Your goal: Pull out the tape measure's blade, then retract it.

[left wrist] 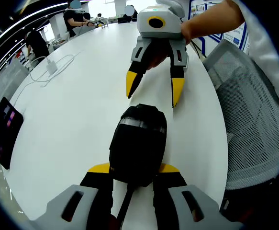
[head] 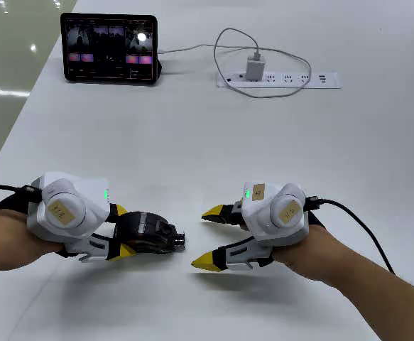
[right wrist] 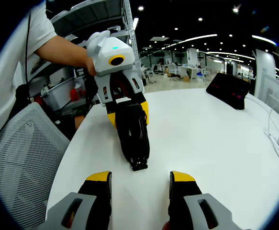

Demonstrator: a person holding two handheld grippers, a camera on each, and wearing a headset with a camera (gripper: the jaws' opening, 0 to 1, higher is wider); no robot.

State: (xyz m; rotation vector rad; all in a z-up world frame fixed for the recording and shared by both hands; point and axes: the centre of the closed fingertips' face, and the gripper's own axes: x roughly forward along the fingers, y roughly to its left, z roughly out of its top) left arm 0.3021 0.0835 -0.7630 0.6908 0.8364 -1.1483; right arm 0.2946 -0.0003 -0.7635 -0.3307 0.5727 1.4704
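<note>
**One tape measure [head: 150,233], white workbench [head: 192,142]**

Left gripper [head: 123,231] clamps its black case on the glossy top. Right gripper [head: 207,238] gapes wide just beside it. Tablet [head: 109,48] and power strip [head: 285,79] sit far back; ceiling lights [right wrist: 201,38] line a large hall.

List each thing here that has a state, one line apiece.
left gripper: shut on the tape measure.
tape measure: blade retracted.
right gripper: open, empty, pointed at the tape measure.
tablet: screen lit, propped up.
charger: plugged into the power strip.
</note>
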